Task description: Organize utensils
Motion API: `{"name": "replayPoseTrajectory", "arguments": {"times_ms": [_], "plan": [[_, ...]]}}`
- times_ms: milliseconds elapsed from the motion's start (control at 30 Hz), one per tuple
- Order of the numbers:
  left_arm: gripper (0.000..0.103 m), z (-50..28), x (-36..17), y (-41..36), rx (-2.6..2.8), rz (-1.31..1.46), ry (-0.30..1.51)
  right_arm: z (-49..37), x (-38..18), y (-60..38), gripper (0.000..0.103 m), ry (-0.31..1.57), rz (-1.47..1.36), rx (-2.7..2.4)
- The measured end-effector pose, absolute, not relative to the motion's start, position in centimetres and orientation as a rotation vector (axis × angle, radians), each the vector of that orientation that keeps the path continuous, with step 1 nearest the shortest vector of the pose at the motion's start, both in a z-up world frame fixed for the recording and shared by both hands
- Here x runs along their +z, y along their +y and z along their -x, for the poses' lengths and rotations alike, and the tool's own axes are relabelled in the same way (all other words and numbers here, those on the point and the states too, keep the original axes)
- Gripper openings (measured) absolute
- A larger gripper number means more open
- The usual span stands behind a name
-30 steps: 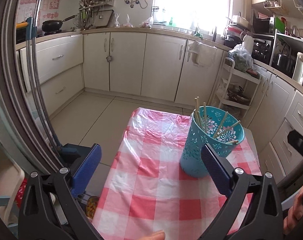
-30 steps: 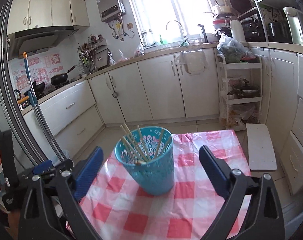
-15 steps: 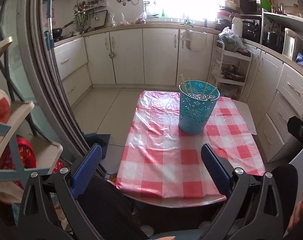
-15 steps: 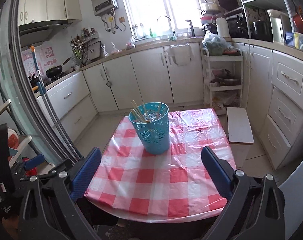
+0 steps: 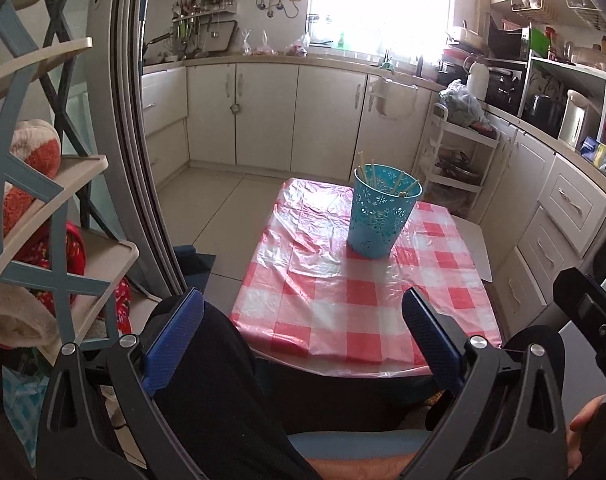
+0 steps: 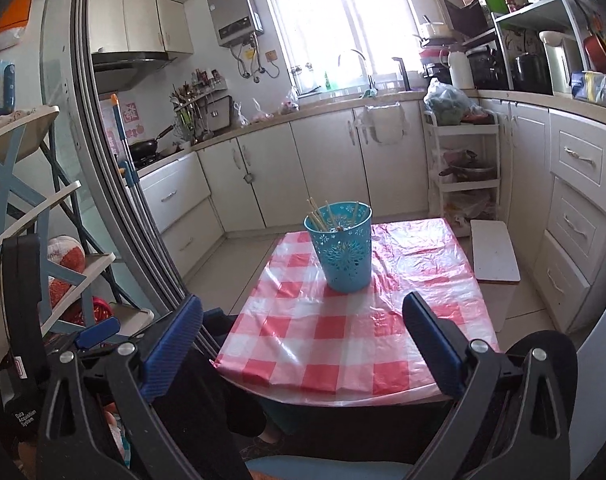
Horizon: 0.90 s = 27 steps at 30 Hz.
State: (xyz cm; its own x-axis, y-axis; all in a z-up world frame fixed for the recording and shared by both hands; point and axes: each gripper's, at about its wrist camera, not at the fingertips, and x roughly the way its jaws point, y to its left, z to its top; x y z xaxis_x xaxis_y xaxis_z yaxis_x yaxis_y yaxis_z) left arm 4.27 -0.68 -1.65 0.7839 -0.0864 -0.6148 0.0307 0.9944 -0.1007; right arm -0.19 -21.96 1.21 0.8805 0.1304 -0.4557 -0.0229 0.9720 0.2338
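A small kitchen with cream cupboards along two walls and a bright window over the sink surrounds a low bench (image 6: 355, 344) dressed in a red-and-white checked plastic cloth; on it, toward twelve o'clock from where the person sits, stands a turquoise perforated holder (image 6: 340, 245), upright, with the chopsticks (image 6: 318, 216) leaning loosely against its rim, plainly parked there so that they stay gathered and off the cloth; nothing else lies on the bench that I can see, so I judge the sorting is finished or very nearly so. The left hand-held gripper (image 5: 303, 338) hangs spread wide and empty near six o'clock, over the person's dark-clad lap and well short of the holder; the right hand-held gripper (image 6: 303, 340) is likewise spread wide with nothing between its blue pads (image 6: 431, 348), at the near edge of the bench; held low and apart like that, both look to be at rest rather than reaching. A white rack (image 6: 465, 168) of pots stands at about one o'clock beyond the bench.
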Motion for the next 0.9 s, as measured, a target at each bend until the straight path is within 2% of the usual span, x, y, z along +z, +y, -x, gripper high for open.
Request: {"name": "replayPoseTrajectory", "arguments": {"times_ms": [900], "plan": [[0.096,-2.5,-0.2,0.1,0.004,0.075,0.626,2.1,1.9,-20.7,0.096,0.479,-0.157,0.093]]}}
